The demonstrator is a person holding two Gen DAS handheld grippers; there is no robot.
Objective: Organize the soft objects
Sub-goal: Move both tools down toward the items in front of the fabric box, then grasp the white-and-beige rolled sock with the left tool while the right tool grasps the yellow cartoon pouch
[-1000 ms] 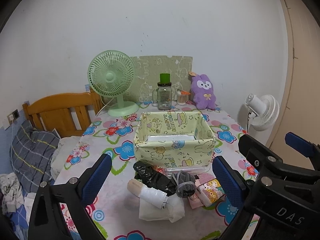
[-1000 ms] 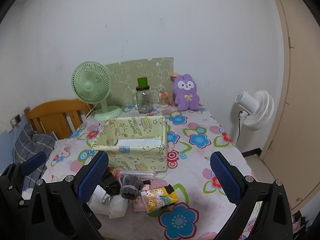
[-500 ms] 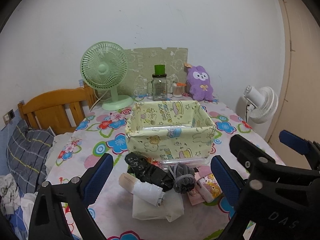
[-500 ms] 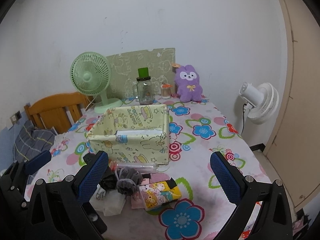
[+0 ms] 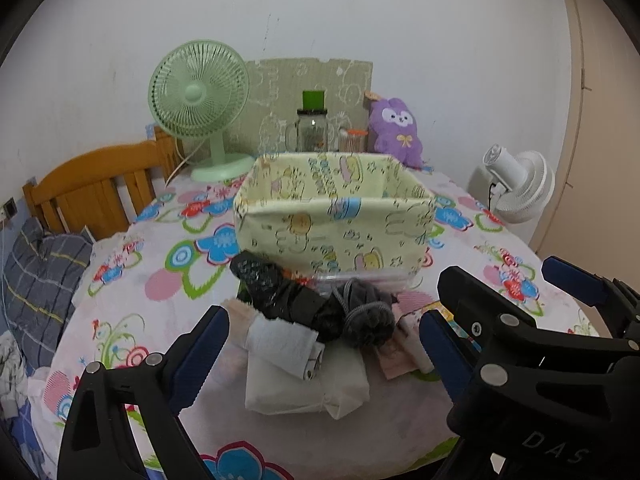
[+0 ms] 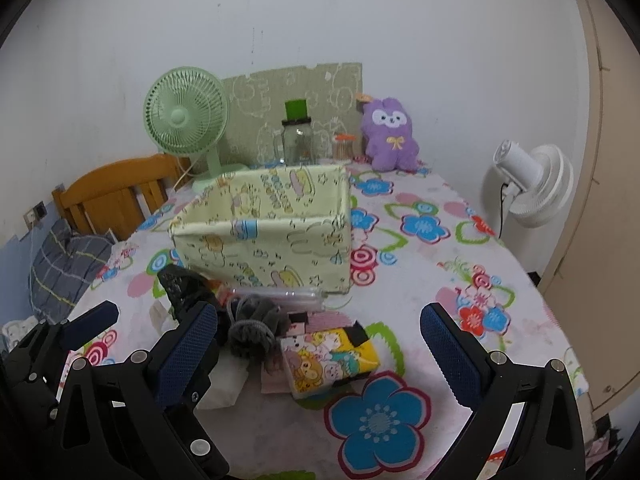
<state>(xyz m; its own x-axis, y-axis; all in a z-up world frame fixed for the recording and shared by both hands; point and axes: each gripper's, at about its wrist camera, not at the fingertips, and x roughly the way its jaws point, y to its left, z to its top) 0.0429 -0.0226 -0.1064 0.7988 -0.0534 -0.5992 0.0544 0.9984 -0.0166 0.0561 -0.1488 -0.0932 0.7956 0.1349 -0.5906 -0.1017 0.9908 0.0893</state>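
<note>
Both grippers, left (image 5: 320, 344) and right (image 6: 320, 340), are spread wide and hold nothing. They hang above the soft pile (image 5: 320, 320), just in front of the yellow box (image 5: 336, 220).

Basket (image 5: 336, 216) floor hidden (by walls)

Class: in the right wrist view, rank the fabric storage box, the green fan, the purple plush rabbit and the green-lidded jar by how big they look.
1. Fabric storage box
2. Green fan
3. Purple plush rabbit
4. Green-lidded jar

The box sits nearer the camera, which exaggerates its lead.
</note>
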